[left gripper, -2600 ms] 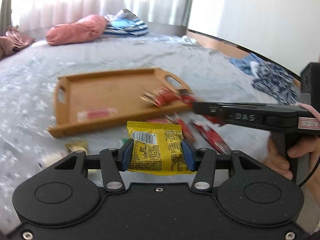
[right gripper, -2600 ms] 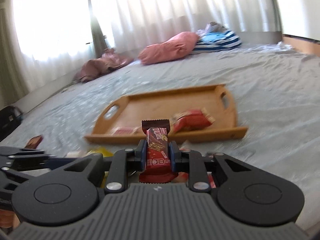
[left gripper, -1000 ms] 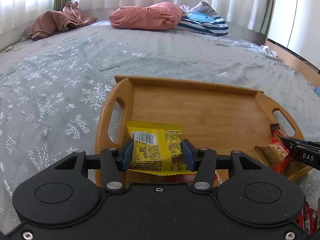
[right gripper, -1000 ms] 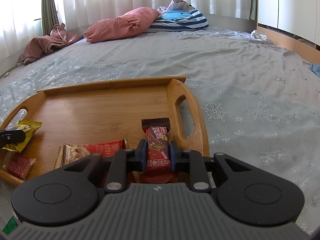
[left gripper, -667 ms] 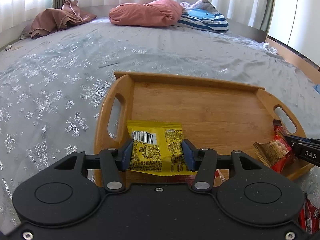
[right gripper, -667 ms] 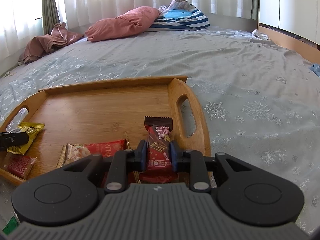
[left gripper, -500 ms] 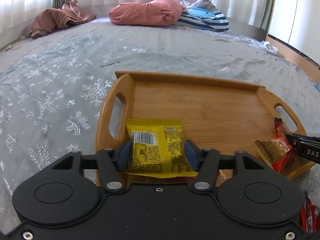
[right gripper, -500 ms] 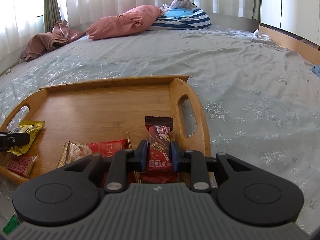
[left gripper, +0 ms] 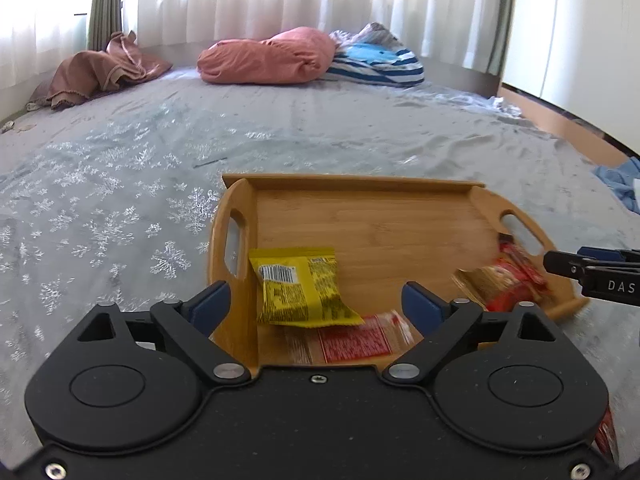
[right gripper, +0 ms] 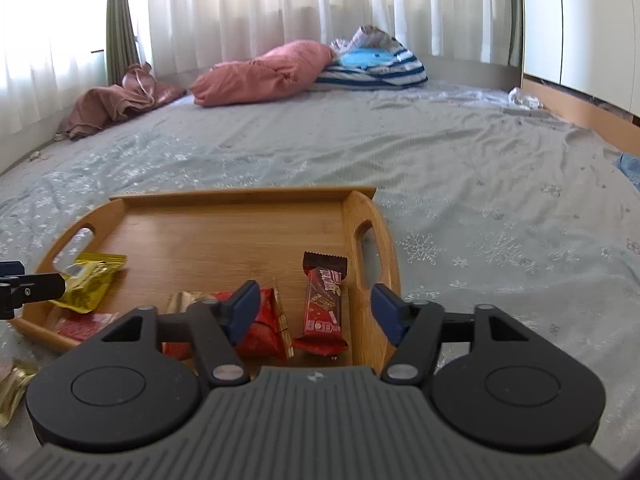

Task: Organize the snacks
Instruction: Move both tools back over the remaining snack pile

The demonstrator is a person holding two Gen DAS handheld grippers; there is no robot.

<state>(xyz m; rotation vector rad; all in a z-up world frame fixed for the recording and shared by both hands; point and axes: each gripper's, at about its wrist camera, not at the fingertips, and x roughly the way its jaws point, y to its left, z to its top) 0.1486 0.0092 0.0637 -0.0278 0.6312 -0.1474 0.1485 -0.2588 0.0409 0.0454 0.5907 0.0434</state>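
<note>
A wooden tray lies on the grey bed cover. My left gripper is open, and a yellow snack packet lies loose in the tray's left end between its fingers. A flat red packet lies under the yellow one. My right gripper is open, and a red snack bar lies loose in the tray's right end between its fingers. A larger red packet lies beside the bar.
A gold-wrapped snack lies on the bed off the tray's near left corner. Red snacks lie on the bed at the right. Pink pillow, striped bedding and brown cloth lie far back.
Both grippers opened and let go. The yellow packet dropped into the tray's left end and the red bar into its right end. Both grippers drew back a little.
</note>
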